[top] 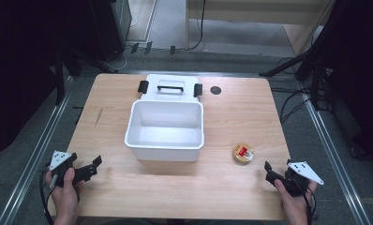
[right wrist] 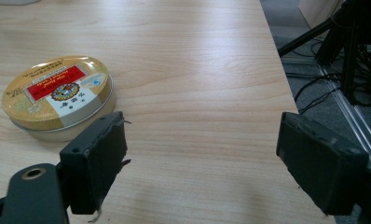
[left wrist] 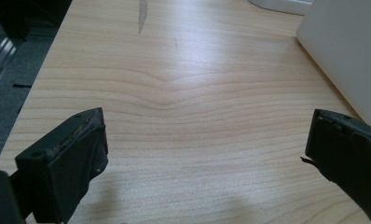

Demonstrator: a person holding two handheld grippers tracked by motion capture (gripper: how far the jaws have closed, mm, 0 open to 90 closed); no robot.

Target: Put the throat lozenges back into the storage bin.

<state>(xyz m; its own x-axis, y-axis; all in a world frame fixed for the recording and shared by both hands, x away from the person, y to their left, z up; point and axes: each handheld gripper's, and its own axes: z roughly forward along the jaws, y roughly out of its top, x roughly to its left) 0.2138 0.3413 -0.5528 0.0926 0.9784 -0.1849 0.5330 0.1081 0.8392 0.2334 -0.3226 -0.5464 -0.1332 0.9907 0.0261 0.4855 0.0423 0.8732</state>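
Nearby: tin [top: 242, 153] beside right gripper [top: 270, 173]; bin [top: 165, 123] centre.

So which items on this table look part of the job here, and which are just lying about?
Likely part of the job:
- round gold tin with red label, nearest the right tool
- open white plastic bin
- white lid with black latches, behind the bin

Lying about:
- small dark round spot on the wooden table

The light wooden table [top: 212, 187] has a smooth, faintly sheened grain, the round gold metal tin [right wrist: 58, 95] carries a glossy printed lid, and the white rectangular plastic bin [top: 165, 152] looks smooth and matt.
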